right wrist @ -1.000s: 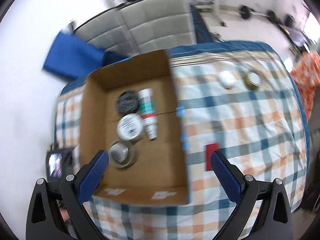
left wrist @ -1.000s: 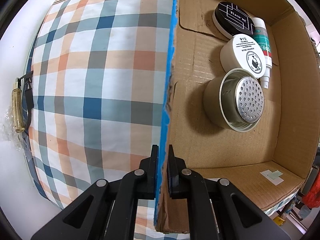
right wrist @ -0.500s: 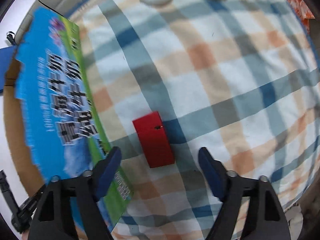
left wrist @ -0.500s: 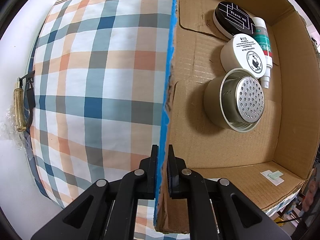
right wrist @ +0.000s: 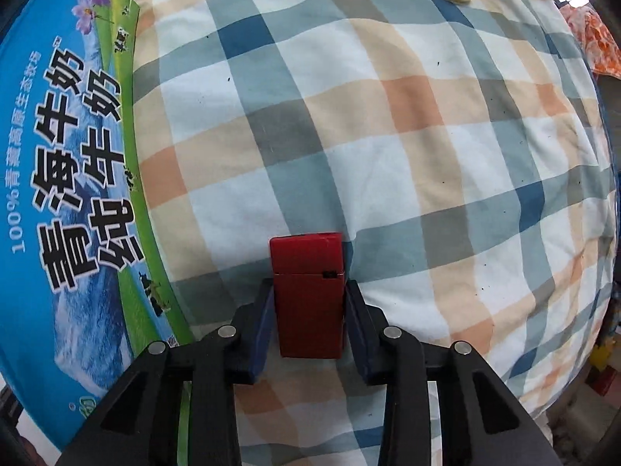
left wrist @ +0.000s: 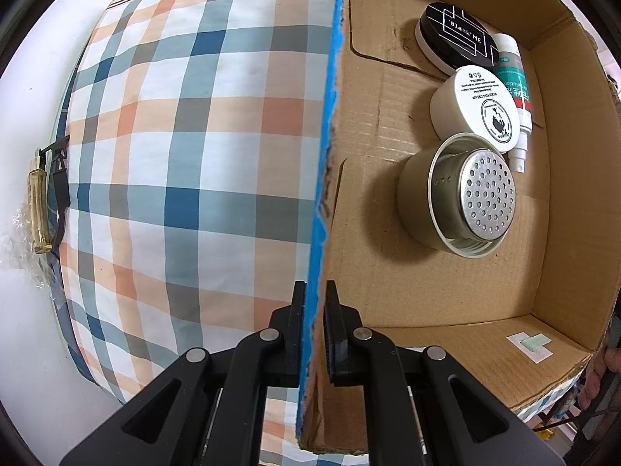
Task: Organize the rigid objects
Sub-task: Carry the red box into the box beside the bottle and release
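Red box point(right wrist: 308, 295) lying on checked cloth point(right wrist: 388, 136), clamped between right gripper point(right wrist: 308, 303) fingers; cardboard box point(left wrist: 388, 209) wall pinched by left gripper point(left wrist: 313, 295); jars held inside

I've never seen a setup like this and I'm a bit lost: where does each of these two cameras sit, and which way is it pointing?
Left wrist view: sits on the left gripper, looking down along its fingers, which clamp the cardboard box wall; jars lie inside, the plaid cloth beside.
Right wrist view: sits on the right gripper, looking down along its fingers, which are shut on the red box on the cloth.
Shared: both show the same plaid cloth and the cardboard box, whose printed blue outside fills the right view's left edge.
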Demonstrator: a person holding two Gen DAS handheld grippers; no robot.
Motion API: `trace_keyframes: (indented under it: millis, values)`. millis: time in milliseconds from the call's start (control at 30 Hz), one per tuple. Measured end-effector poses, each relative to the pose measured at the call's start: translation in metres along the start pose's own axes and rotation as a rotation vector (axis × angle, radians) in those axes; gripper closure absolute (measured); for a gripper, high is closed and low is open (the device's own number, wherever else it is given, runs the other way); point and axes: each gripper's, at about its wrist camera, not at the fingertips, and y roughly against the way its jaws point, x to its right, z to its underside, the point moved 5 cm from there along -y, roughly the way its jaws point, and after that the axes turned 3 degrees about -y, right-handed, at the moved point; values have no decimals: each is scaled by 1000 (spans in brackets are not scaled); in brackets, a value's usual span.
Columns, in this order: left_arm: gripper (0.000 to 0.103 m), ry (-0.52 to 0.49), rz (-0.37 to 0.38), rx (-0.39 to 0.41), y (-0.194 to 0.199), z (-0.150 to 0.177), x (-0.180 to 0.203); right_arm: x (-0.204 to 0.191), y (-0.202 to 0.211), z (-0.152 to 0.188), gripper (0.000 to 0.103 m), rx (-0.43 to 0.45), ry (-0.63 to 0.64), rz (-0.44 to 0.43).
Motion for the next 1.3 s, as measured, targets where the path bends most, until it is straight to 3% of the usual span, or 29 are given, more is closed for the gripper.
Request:
trace_keyframes:
  millis: [367, 833, 967, 1133, 1300]
  values:
    - [97, 4, 4, 0, -1, 1, -1, -12, 65, 7, 66, 38, -7, -136]
    - [97, 0, 6, -3, -1, 1, -2, -14, 91, 52, 66, 9, 48, -221]
    - [97, -1, 3, -2, -1, 0, 0, -22, 134, 46, 66, 96, 74, -268]
    - [97, 3, 4, -1, -2, 0, 1, -61, 199, 20, 66, 216, 156, -324]
    - [97, 6, 5, 0, -1, 1, 2, -105, 214, -9, 66, 269, 211, -326]
